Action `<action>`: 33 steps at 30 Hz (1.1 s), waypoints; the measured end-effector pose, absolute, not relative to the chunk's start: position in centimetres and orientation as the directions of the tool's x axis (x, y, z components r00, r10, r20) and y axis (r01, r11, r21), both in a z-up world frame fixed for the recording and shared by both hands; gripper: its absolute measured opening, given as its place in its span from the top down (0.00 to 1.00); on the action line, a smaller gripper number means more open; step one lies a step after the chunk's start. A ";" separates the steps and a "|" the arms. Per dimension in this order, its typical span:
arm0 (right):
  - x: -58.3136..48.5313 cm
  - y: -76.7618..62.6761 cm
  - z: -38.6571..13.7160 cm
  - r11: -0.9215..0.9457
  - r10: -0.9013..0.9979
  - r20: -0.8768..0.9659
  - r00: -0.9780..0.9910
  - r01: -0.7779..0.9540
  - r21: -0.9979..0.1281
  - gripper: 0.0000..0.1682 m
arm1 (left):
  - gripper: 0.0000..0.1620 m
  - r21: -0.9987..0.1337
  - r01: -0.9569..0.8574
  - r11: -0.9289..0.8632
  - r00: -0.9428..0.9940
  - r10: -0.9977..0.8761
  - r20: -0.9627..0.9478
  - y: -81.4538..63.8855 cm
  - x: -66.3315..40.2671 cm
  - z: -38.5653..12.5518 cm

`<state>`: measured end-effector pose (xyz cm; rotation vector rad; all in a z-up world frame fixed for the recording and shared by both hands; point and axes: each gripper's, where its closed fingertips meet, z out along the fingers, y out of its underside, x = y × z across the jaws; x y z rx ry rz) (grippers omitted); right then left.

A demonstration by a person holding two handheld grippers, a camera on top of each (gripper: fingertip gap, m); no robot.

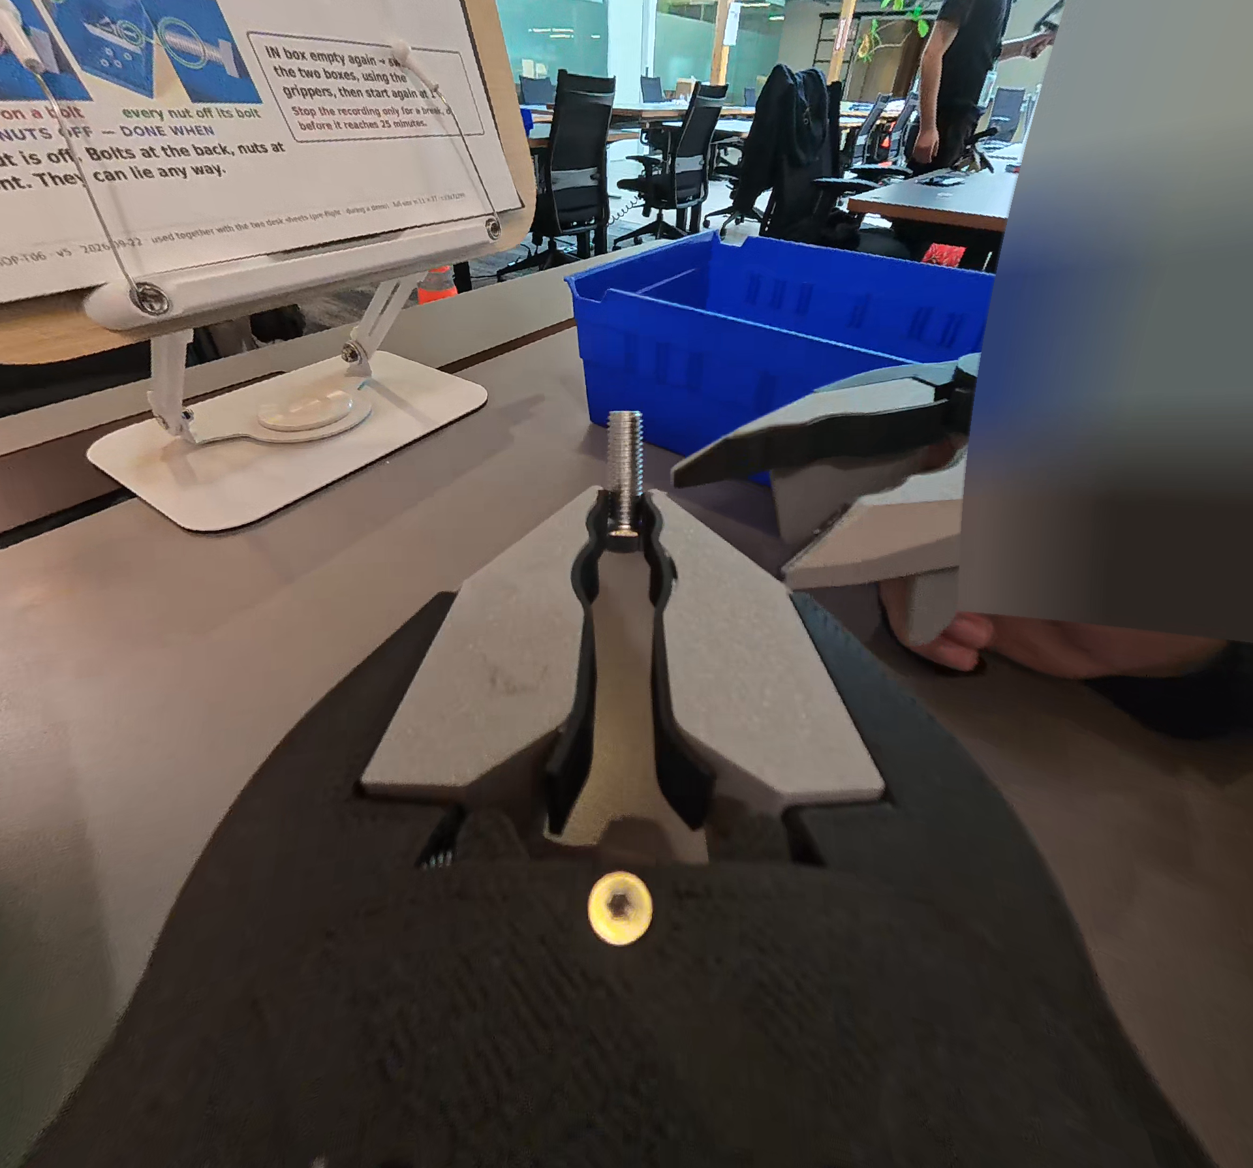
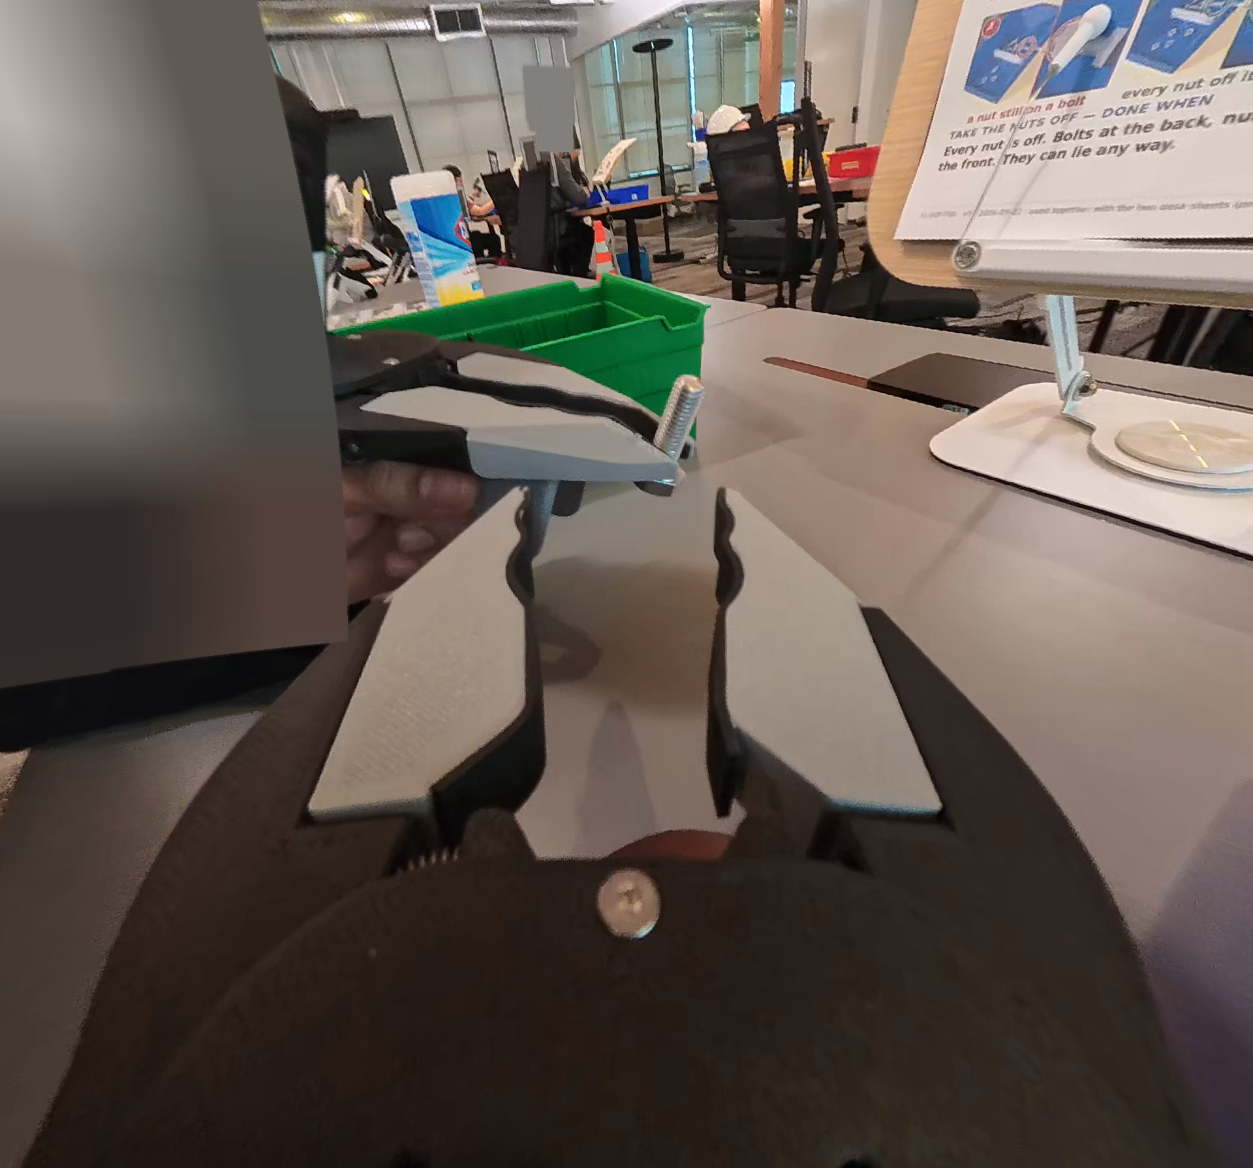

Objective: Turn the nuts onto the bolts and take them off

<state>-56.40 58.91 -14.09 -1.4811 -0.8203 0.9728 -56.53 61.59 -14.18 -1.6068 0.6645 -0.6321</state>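
Note:
My left gripper (image 1: 622, 512) is shut on a silver bolt (image 1: 625, 457). The bolt's threaded shaft stands upright above the fingertips, with no nut on it that I can see. In the right wrist view the same left gripper (image 2: 668, 457) comes in from the left, held by a hand, with the bolt (image 2: 680, 417) sticking up at its tip. My right gripper (image 2: 620, 512) is open and empty, its fingers spread just below and in front of the bolt. It also shows in the left wrist view (image 1: 685, 474), to the right of the bolt.
A blue bin (image 1: 678, 335) stands behind the bolt, a green bin (image 2: 610, 349) at the left back. A white stand (image 1: 285, 437) with an instruction sheet sits on the grey table (image 1: 203, 627). A wipes canister (image 2: 437, 240) stands behind the green bin. Office chairs and people are beyond.

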 end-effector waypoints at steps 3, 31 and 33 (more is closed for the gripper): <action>-56.6 58.8 -14.2 -0.109 0.911 -0.103 0.399 -0.008 -0.994 0.69 | 0.96 -0.991 -0.078 -0.106 0.694 -0.720 0.022 61.7 -56.7 -14.2; -55.6 57.2 -11.0 -0.035 0.925 -0.039 0.377 -0.017 -0.999 0.94 | 0.96 -0.988 -0.048 0.146 0.450 -0.880 -0.152 57.1 -53.9 -12.1; -55.9 57.0 -11.1 -0.067 0.931 -0.073 0.358 -0.031 -0.997 0.96 | 0.96 -0.984 -0.073 0.163 0.451 -0.874 -0.178 57.1 -53.7 -12.4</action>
